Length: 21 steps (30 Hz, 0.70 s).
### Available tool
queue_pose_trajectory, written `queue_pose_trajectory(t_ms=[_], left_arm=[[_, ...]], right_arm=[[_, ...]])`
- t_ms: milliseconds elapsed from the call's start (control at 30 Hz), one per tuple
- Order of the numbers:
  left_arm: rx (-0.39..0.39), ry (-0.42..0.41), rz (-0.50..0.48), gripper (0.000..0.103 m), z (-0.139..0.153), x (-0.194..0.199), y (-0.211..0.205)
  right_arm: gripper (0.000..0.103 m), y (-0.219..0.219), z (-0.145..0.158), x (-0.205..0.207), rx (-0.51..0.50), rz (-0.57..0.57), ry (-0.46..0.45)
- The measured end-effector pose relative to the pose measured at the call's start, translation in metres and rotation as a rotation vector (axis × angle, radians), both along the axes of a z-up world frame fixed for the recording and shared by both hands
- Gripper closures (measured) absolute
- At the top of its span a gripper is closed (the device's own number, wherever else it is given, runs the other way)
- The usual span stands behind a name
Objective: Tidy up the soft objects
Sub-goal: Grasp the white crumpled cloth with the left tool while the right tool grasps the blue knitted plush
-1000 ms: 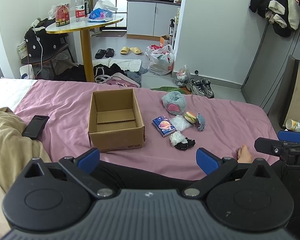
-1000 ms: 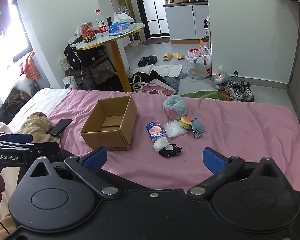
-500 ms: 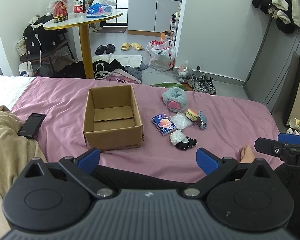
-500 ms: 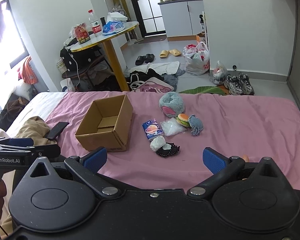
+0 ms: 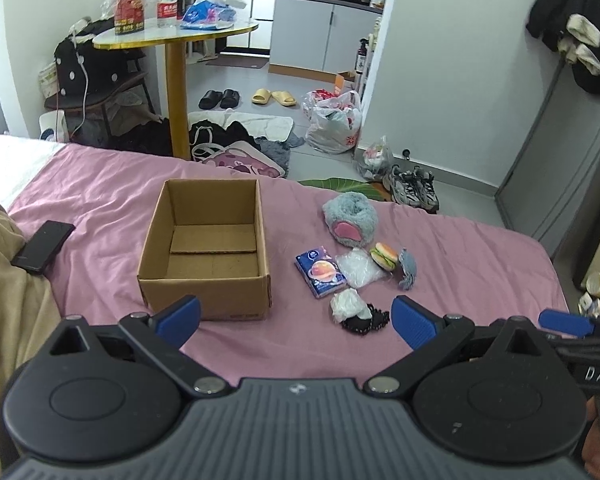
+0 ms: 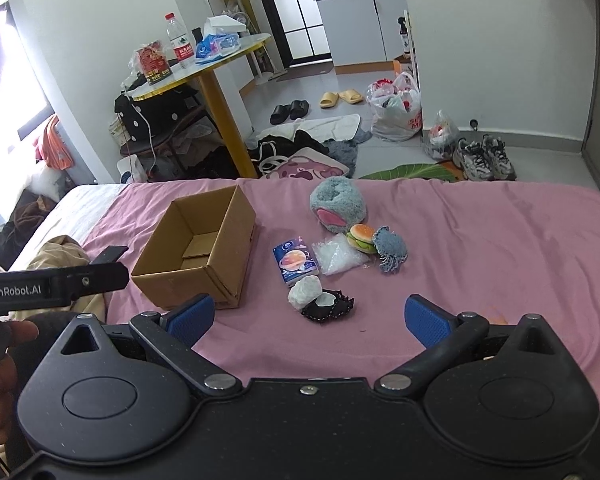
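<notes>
An empty cardboard box (image 5: 206, 248) (image 6: 198, 254) stands open on the pink bedsheet (image 5: 100, 208). Right of it lies a cluster of soft items: a fluffy grey-and-pink plush (image 5: 351, 219) (image 6: 337, 205), a burger toy (image 5: 385, 255) (image 6: 362, 237), a blue-grey knitted piece (image 5: 408, 268) (image 6: 390, 249), a clear plastic bag (image 5: 358, 266) (image 6: 336, 257), a blue tissue pack (image 5: 320, 271) (image 6: 296, 259), a white wad (image 5: 348, 305) (image 6: 305, 292) and a black lacy piece (image 5: 366, 320) (image 6: 328, 307). My left gripper (image 5: 294, 318) and right gripper (image 6: 308, 318) both hover open above the near bed, holding nothing.
A black phone (image 5: 44, 245) lies left of the box beside a beige blanket (image 5: 8, 300). Past the bed's far edge stand a round yellow table (image 5: 176, 36), clothes, slippers, bags and sneakers (image 5: 414, 188) on the floor.
Both grippers have moved forward and tilted down toward the bed, so the box and soft items look closer. Nothing on the bed has moved; both grippers stay open.
</notes>
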<state>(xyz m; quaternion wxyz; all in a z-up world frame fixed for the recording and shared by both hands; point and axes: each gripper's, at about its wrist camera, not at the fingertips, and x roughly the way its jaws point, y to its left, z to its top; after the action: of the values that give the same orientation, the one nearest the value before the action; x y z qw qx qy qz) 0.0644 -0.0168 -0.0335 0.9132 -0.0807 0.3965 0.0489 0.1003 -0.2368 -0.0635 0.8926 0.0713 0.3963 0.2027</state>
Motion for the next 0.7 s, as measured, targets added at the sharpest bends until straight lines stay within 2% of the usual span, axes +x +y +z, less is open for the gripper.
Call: queue_pose_trajectory(t_ms=[233, 500, 600, 700], left_arm=[[-0.029, 0.006, 0.027, 0.003, -0.015, 0.023, -0.001], [-0.051, 0.038, 0.047, 0.005, -0.031, 0.047, -0.004], [-0.054, 0.074, 0.042, 0.013, -0.041, 0.058, -0.006], [-0.078, 0.101, 0.051, 0.016, -0.051, 0.067, -0.007]], right_arm=[[0.006, -0.001, -0.015, 0.026, 0.030, 0.003, 0.040], [0.007, -0.001, -0.020, 0.062, -0.008, 0.037, 0.062], [0.014, -0.003, -0.026, 0.078, -0.034, 0.049, 0.082], [0.014, -0.005, -0.031, 0.091, -0.046, 0.064, 0.089]])
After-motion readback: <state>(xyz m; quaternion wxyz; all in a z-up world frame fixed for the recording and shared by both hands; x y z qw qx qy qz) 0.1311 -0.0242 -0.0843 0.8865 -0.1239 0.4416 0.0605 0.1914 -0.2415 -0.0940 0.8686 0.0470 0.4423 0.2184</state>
